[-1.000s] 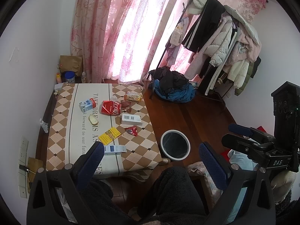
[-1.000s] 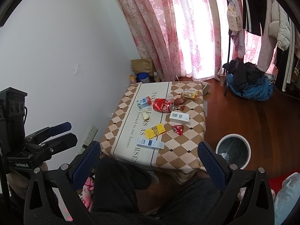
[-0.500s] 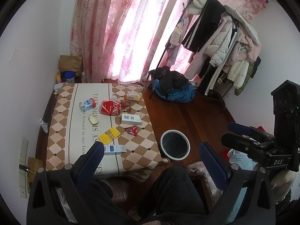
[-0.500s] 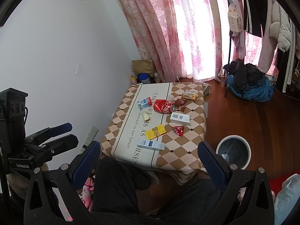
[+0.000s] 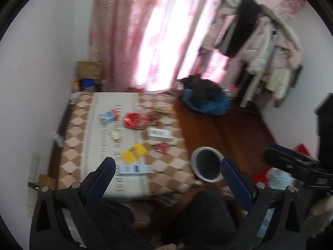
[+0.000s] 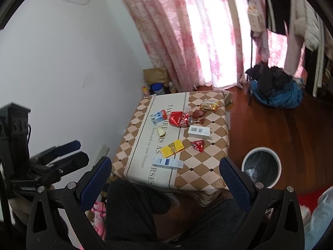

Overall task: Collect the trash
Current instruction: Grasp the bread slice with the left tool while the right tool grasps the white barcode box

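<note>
Trash lies on a low table with a checkered cloth [image 6: 208, 166]: a crushed red can [image 6: 180, 119], a blue-white carton [image 6: 158, 117], a white box [image 6: 199, 131], a yellow packet [image 6: 172, 148], a red wrapper [image 6: 198, 145], a blue-white box [image 6: 168, 163], a snack bag [image 6: 209, 104] and a bread piece [image 6: 160, 130]. A round bin [image 6: 261, 167] stands on the floor right of the table. My left gripper [image 5: 166, 179] and right gripper [image 6: 165, 176] are both open and empty, high above the table's near edge. The left view is blurred; can [image 5: 135, 120], bin [image 5: 208, 167].
A pile of dark and blue clothes [image 6: 274, 87] lies on the wooden floor at the back right. A coat rack [image 5: 260, 48] stands by pink curtains [image 6: 197, 35]. Bottles and a paper bag [image 6: 156, 77] sit behind the table. My knees [image 6: 166, 214] fill the foreground.
Both grippers have moved forward and down toward the table, which now looks larger. The left view is blurred from motion. Both stay open.
</note>
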